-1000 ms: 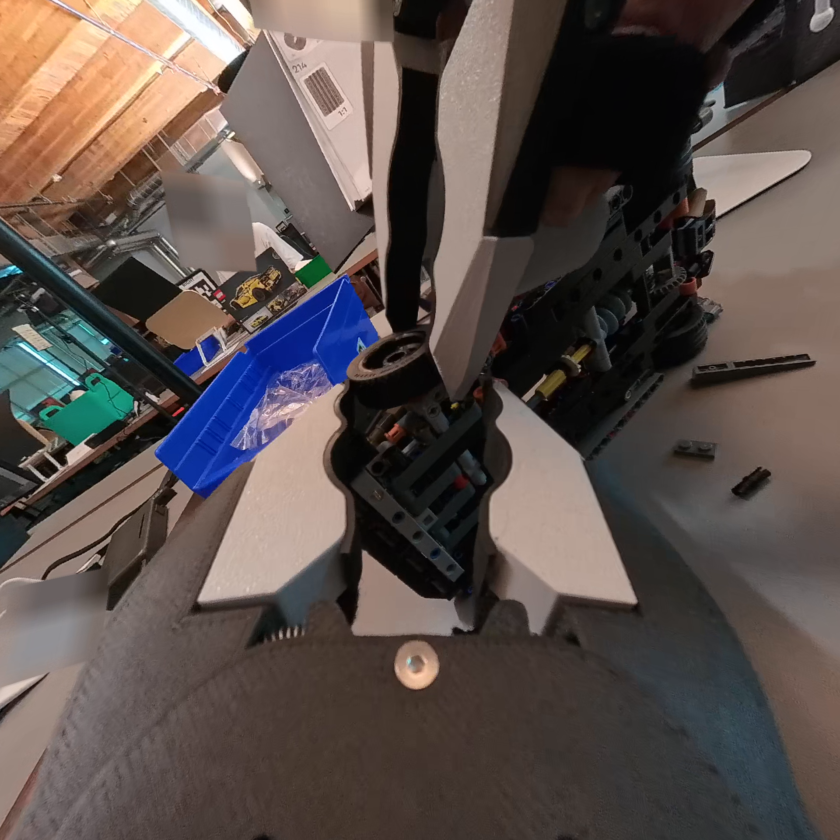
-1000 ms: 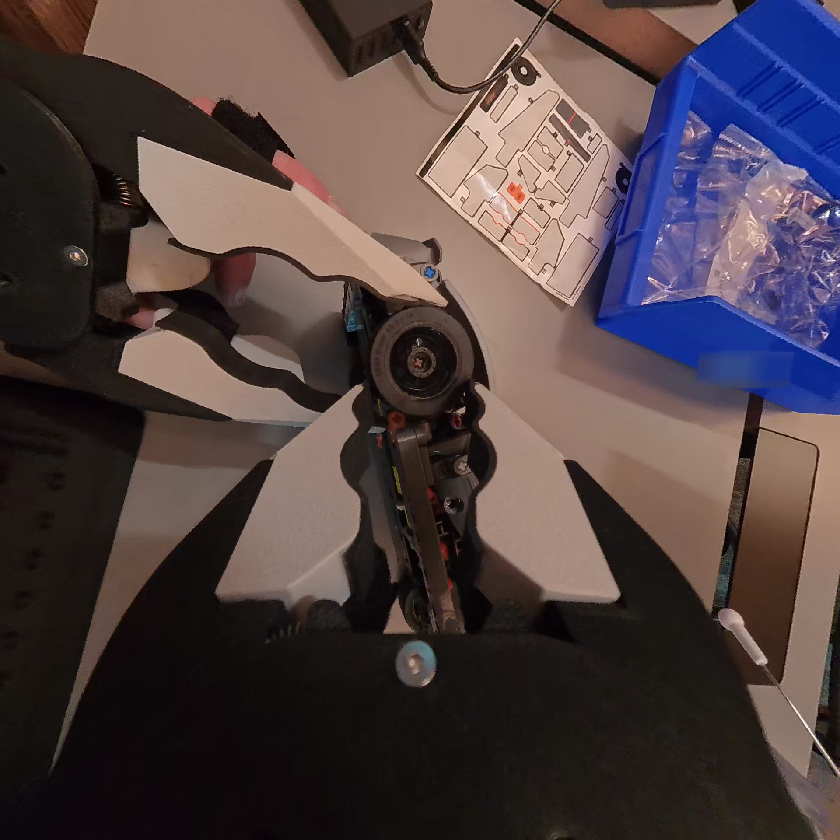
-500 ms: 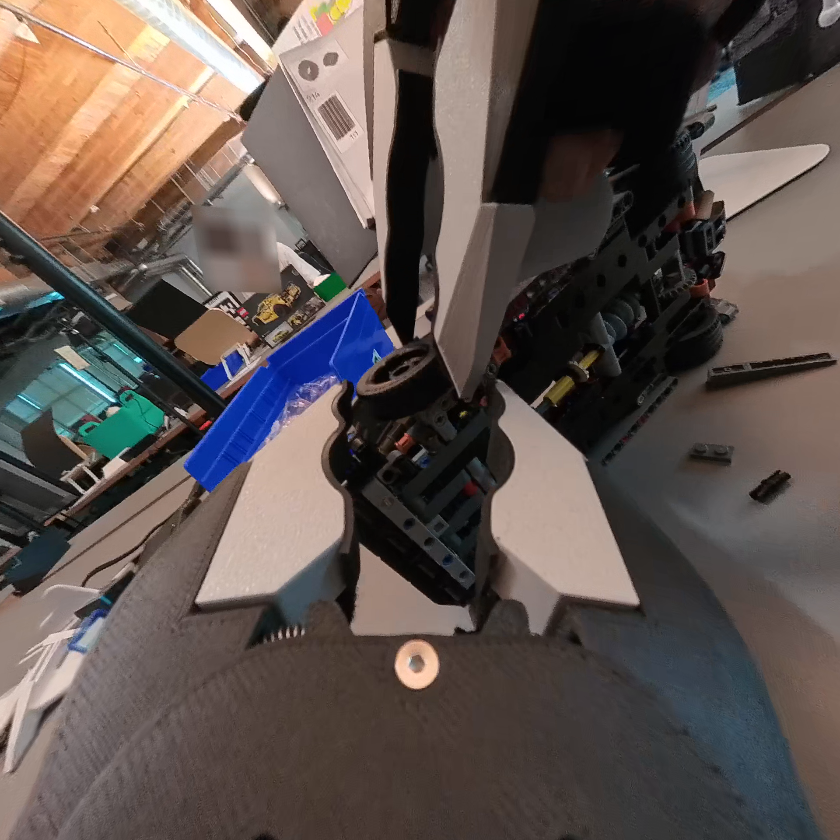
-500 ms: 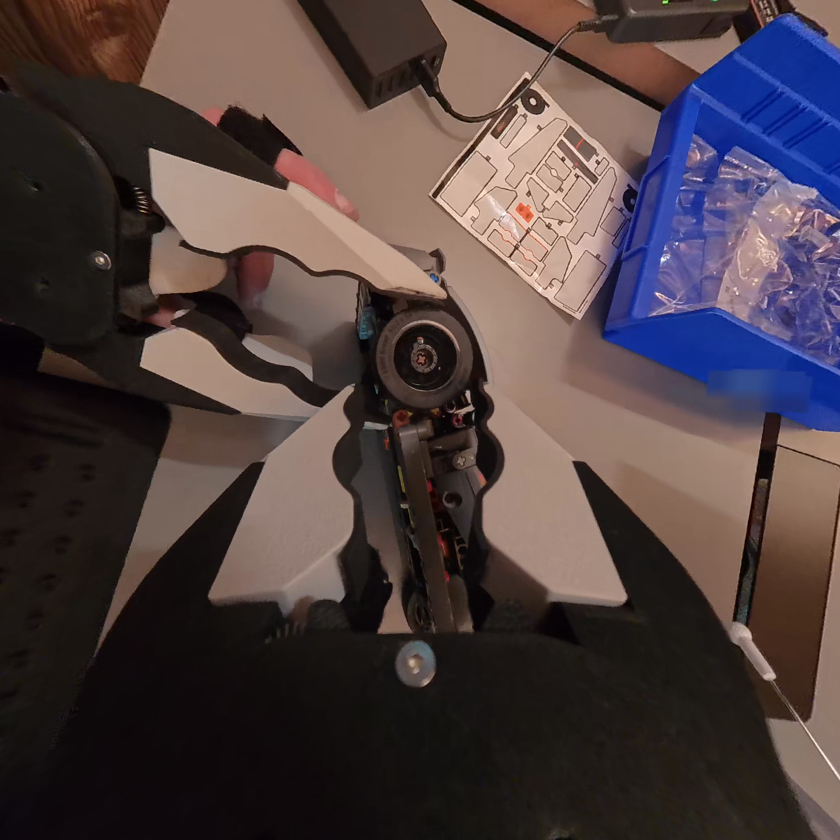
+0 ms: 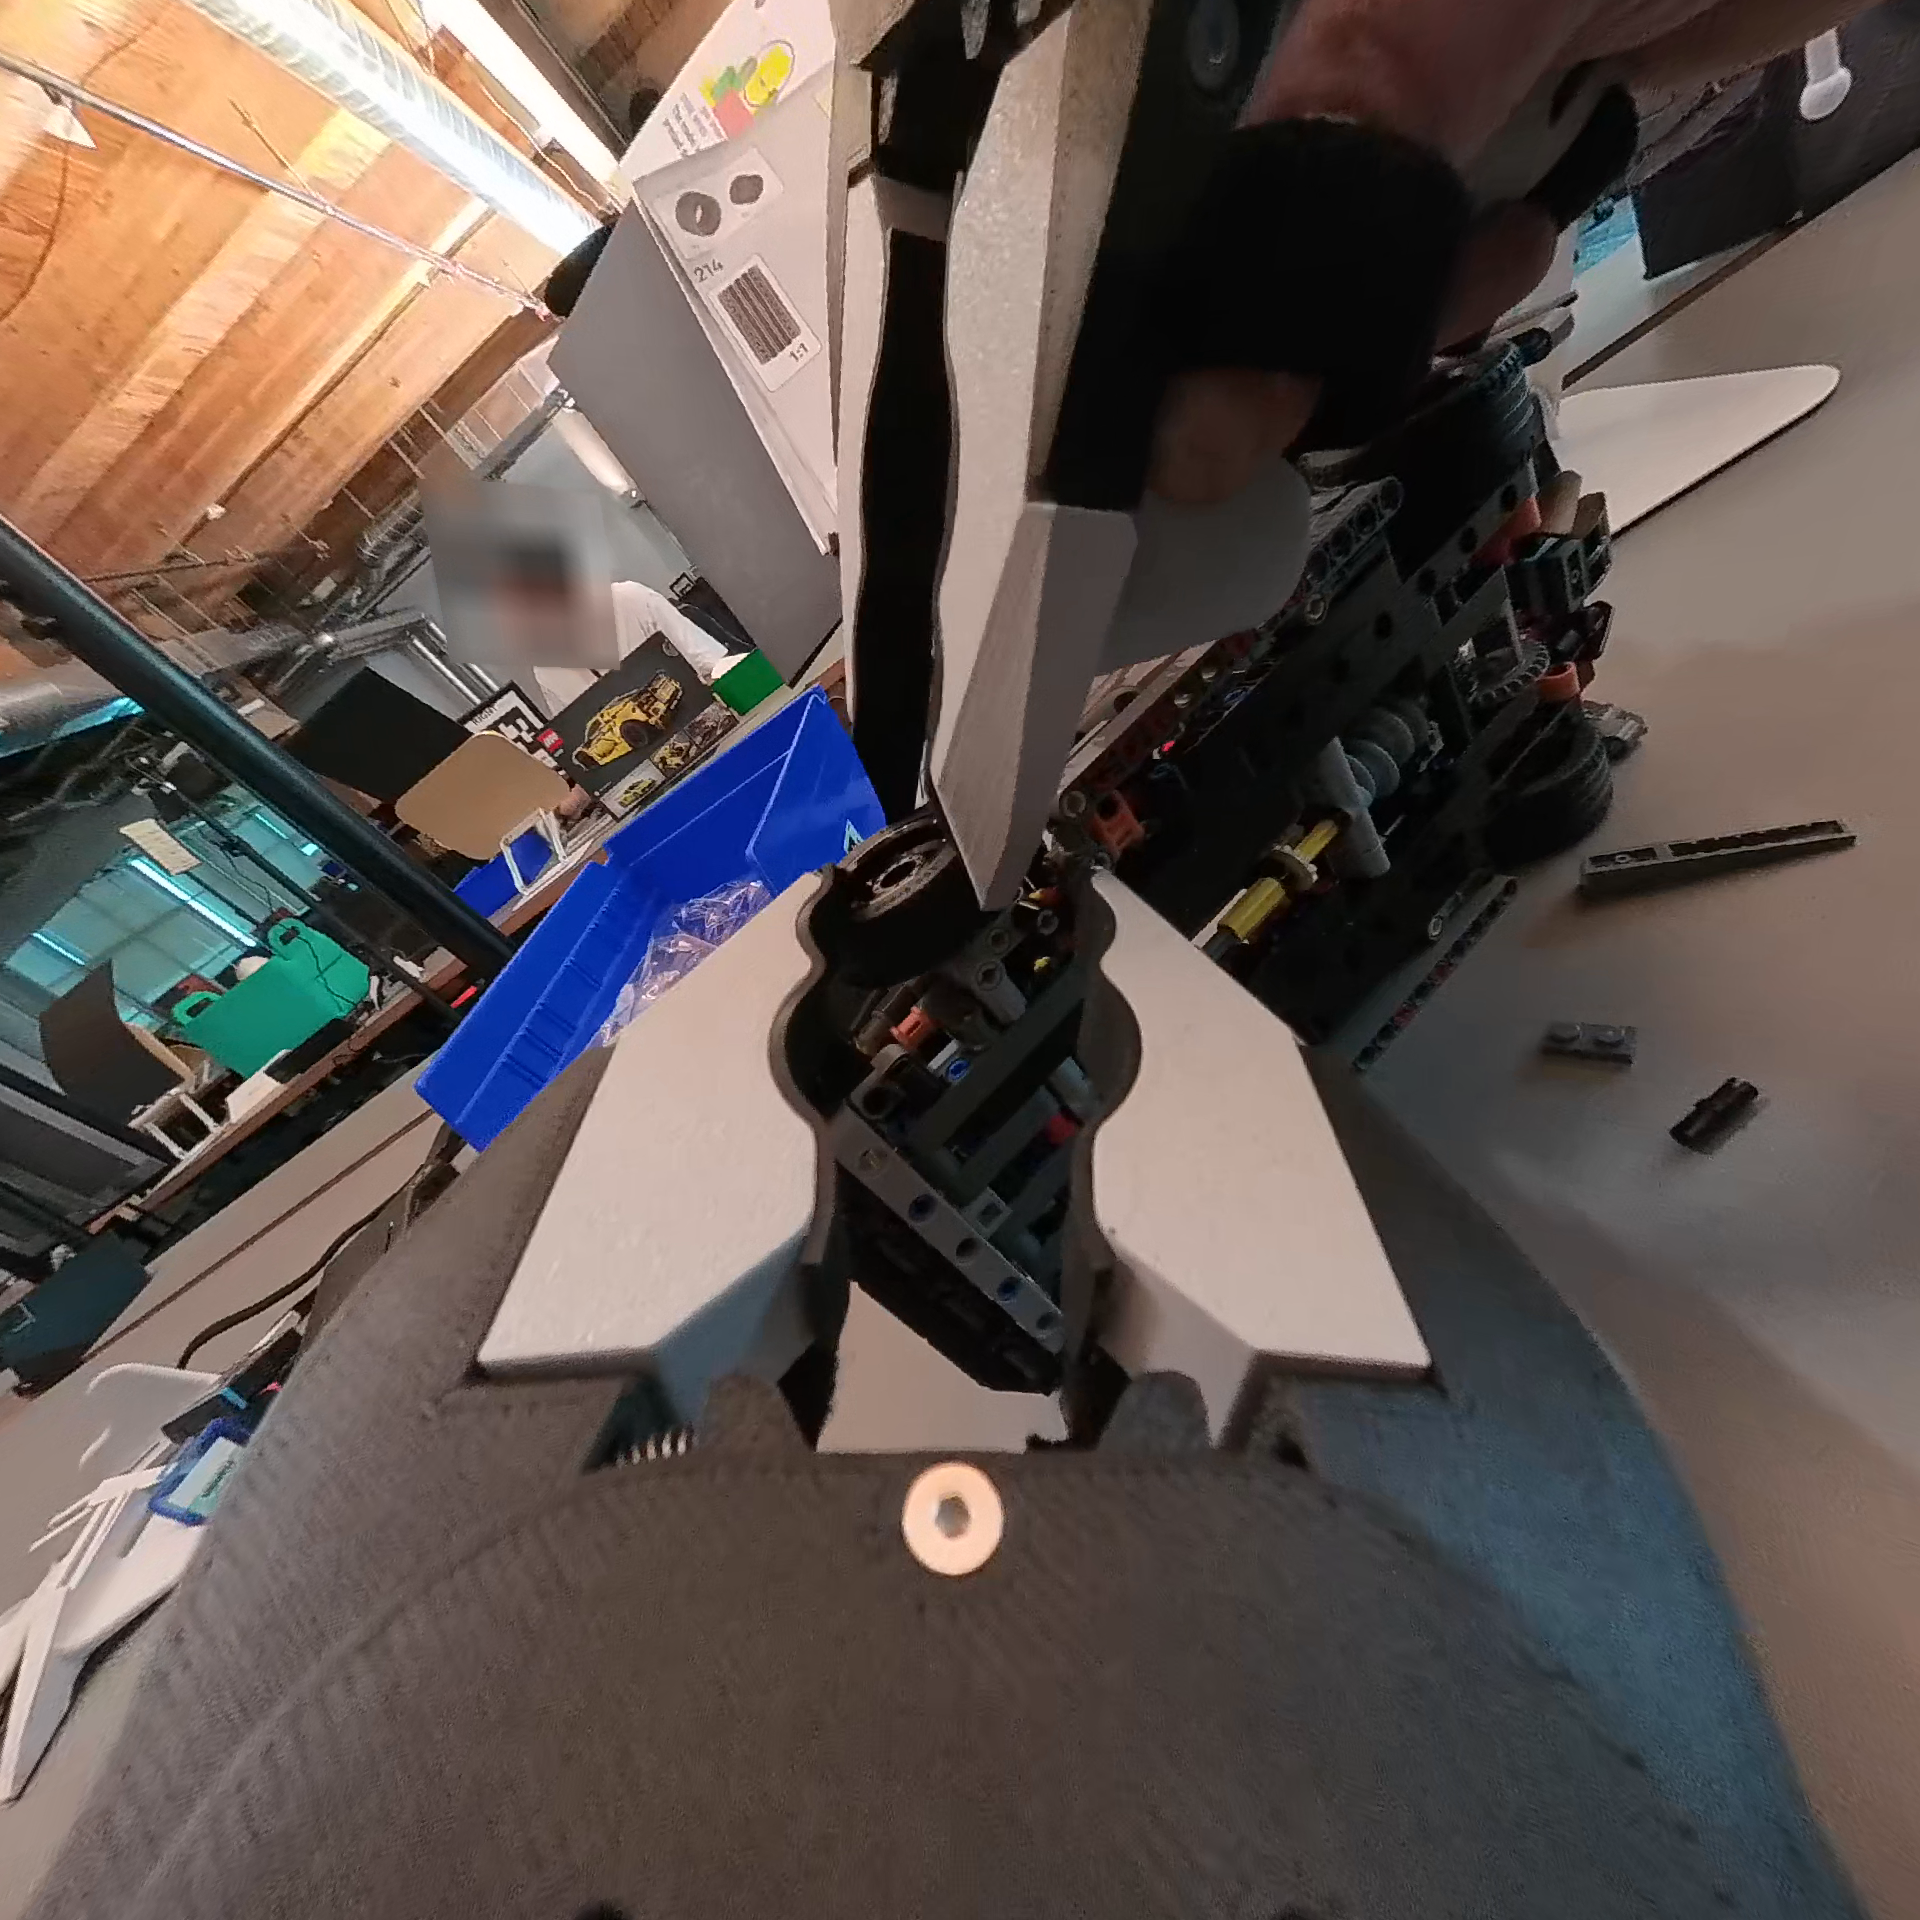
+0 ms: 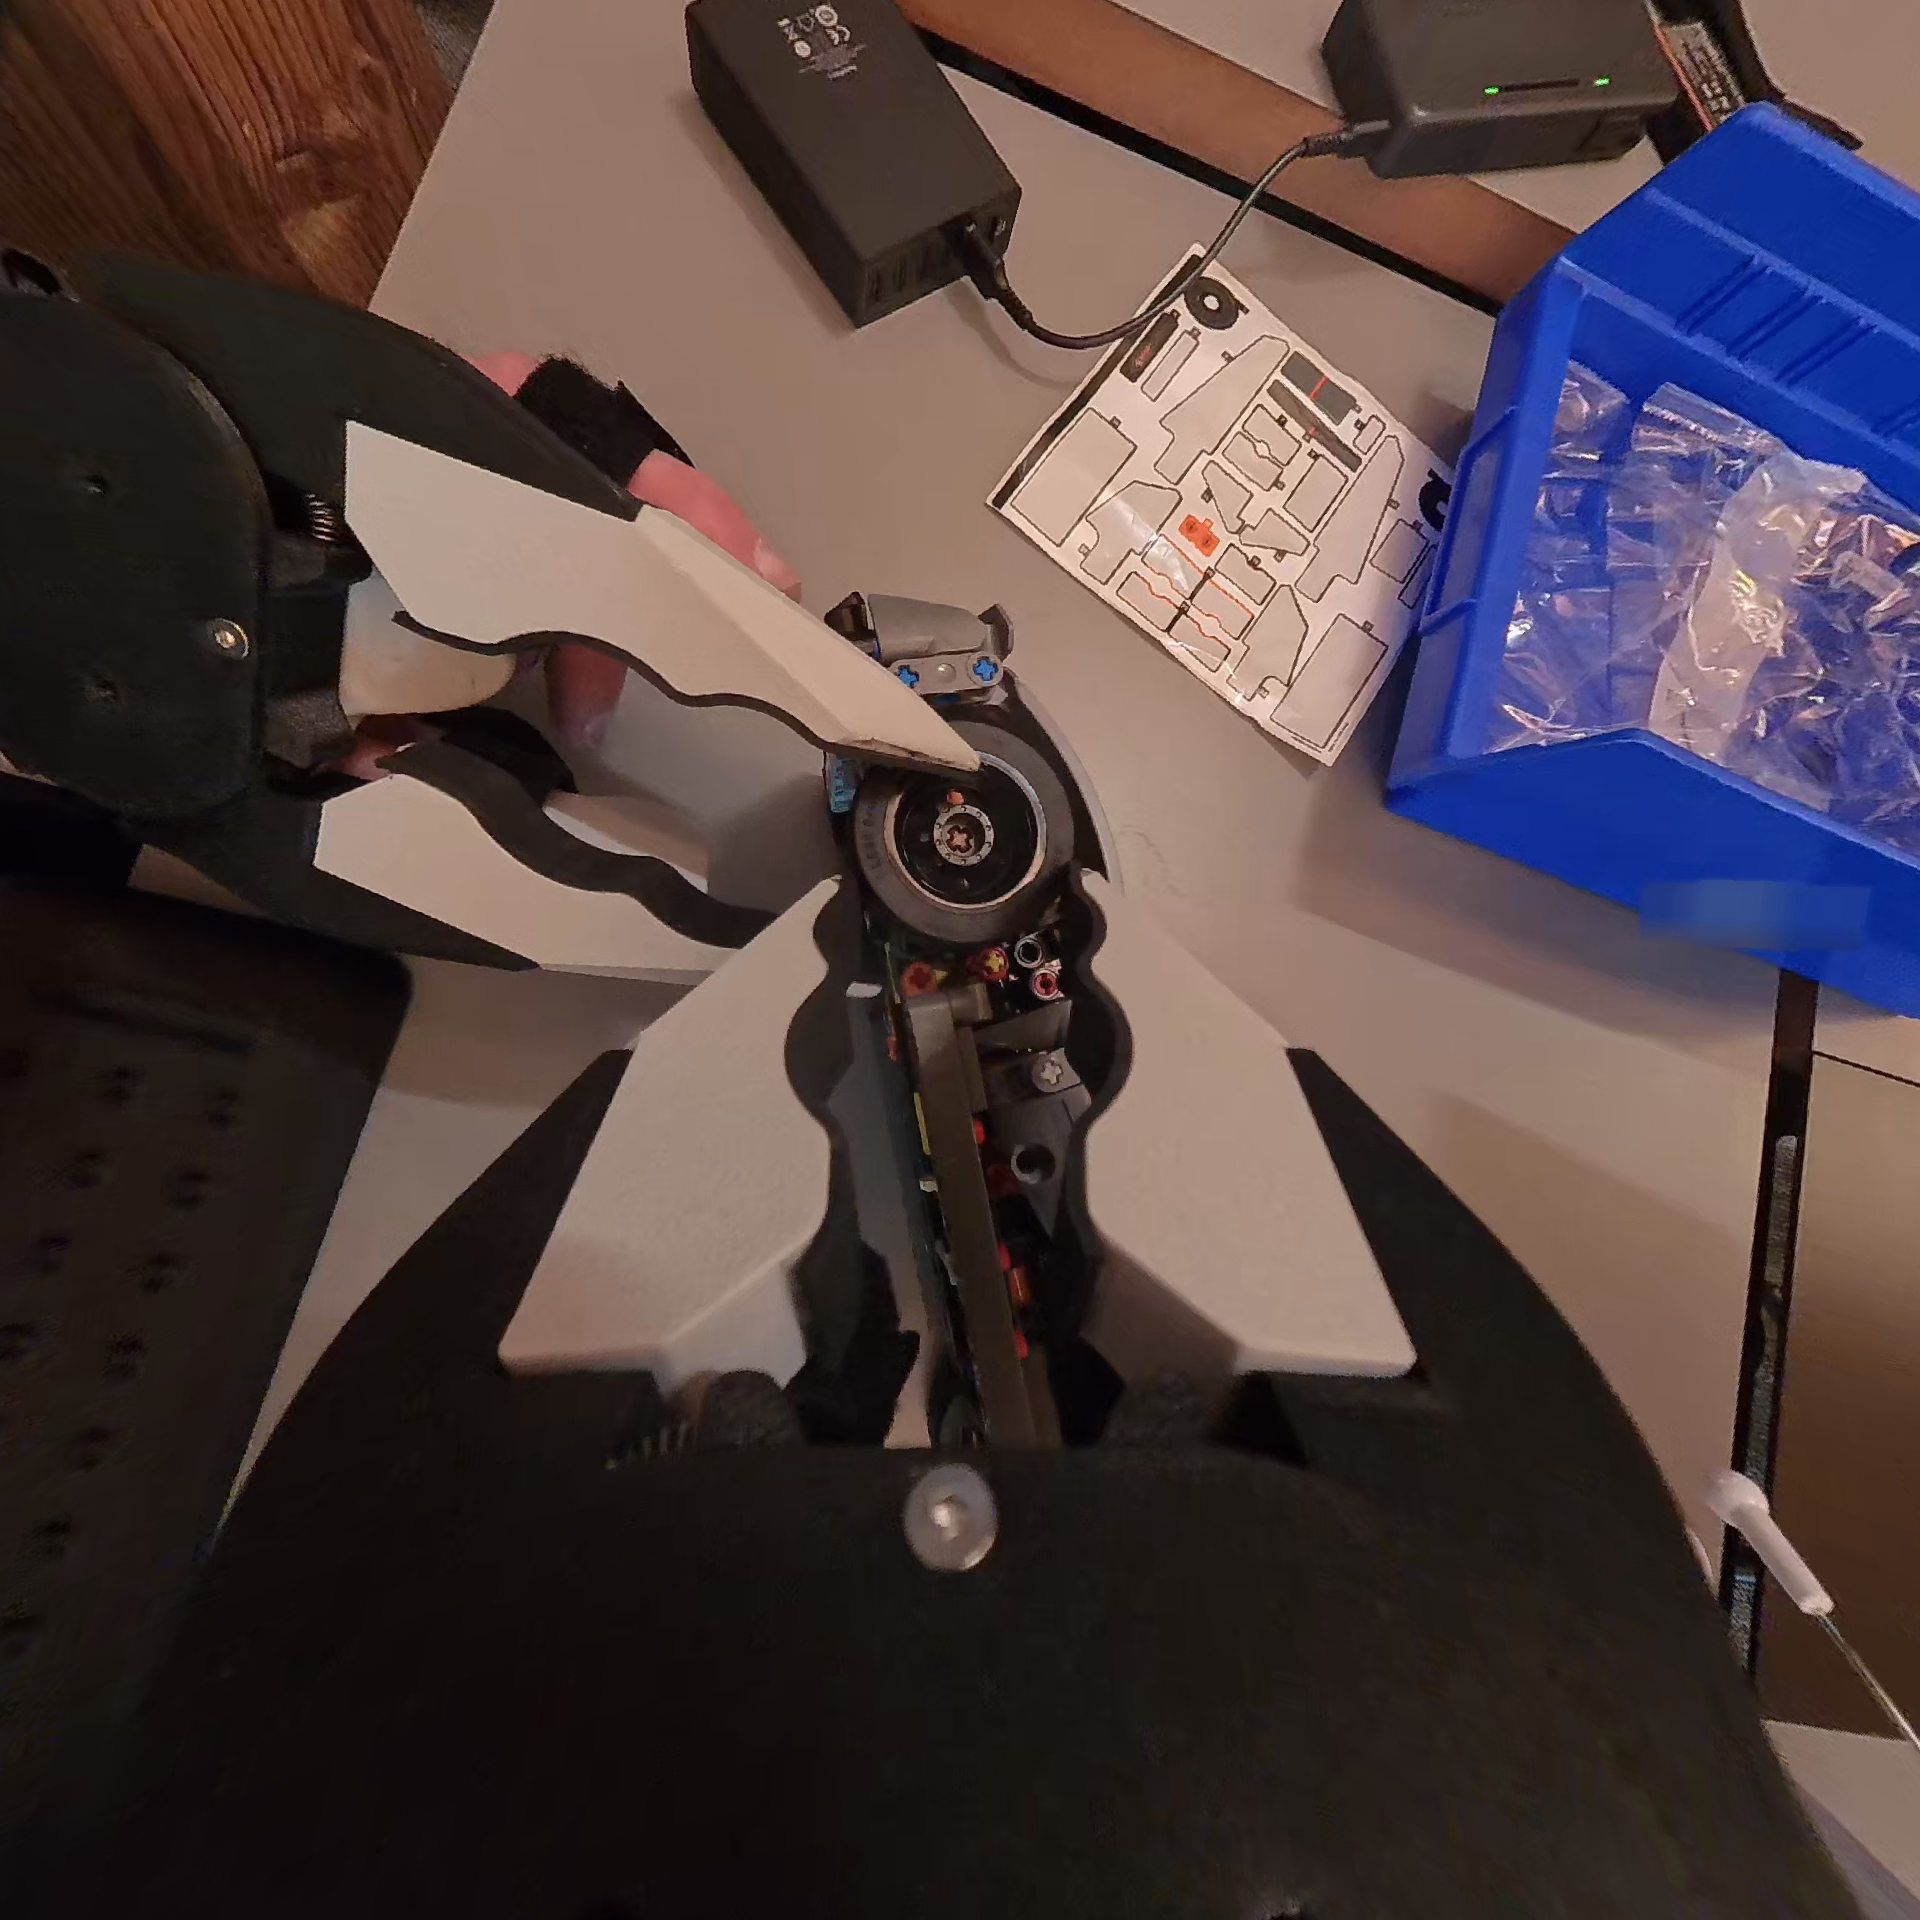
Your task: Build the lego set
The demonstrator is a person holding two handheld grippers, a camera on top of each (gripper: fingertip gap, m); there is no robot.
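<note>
A dark lego car chassis (image 5: 966, 1174) with a black wheel (image 5: 883, 914) at its end is held by both grippers above the grey table. My left gripper (image 5: 961, 904) is shut on the chassis near the wheel. The rest of the model (image 5: 1403, 727) stretches off to the right. My right gripper (image 6: 961, 894) is shut on the same chassis (image 6: 977, 1143) from above, with the wheel (image 6: 961, 831) just past its tips. In the right wrist view the left gripper's upper finger (image 6: 675, 613) touches the wheel's top rim. In the left wrist view the right gripper's finger (image 5: 997, 623) points down at the wheel.
A blue bin (image 6: 1558, 810) of plastic bags lies right, also in the left wrist view (image 5: 644, 935). A sticker sheet (image 6: 1236, 499) and a black power brick (image 6: 842, 145) lie behind. A long dark plate (image 5: 1714, 852), small grey plate (image 5: 1588, 1041) and black pin (image 5: 1714, 1114) lie loose. The grippers are tip to tip, or close to it.
The left gripper's upper fingertip has slid from the grey piece down onto the wheel's top rim. Both grippers still hold the chassis, which has shifted slightly.
</note>
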